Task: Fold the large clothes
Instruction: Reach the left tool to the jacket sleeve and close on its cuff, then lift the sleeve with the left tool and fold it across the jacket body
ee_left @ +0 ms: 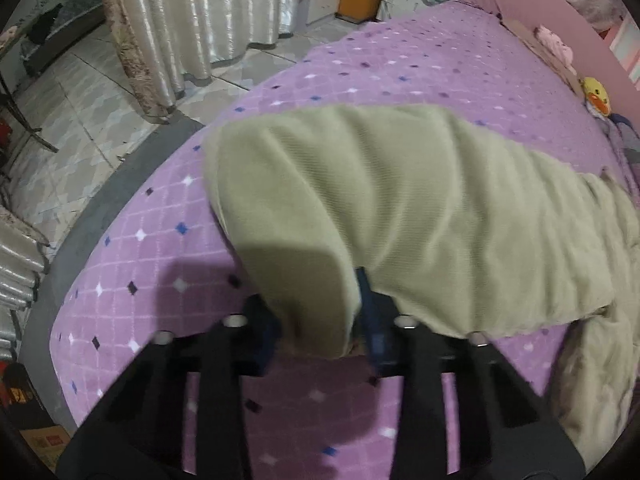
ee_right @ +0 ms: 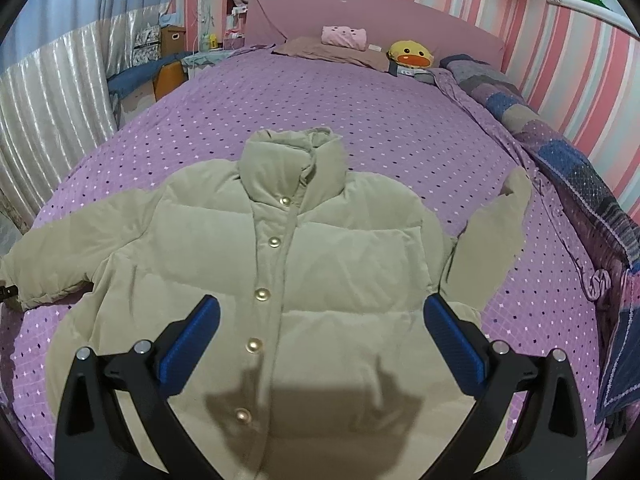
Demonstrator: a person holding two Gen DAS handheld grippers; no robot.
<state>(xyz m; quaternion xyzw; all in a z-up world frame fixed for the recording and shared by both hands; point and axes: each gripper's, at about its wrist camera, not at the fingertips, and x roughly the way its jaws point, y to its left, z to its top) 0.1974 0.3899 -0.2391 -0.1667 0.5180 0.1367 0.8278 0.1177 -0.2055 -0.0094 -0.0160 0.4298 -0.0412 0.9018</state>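
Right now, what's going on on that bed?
A pale green puffer jacket lies front-up and buttoned on the purple bedspread, sleeves spread out. The left tongs are shut on the cuff of one sleeve, holding it just above the bedspread. The right tongs hang open over the jacket's lower front, gripping nothing. No fold shows in the body yet.

I'm over a bed [ee_right: 400,128] spread in purple diamond-print. At its far edge stands a pink headboard [ee_right: 440,36] against a pink-striped wall [ee_right: 580,60]. Silvery curtains [ee_left: 200,20] hang by the pale tiled floor [ee_left: 80,92]. The lighting seems dim, probably indoor lamps.
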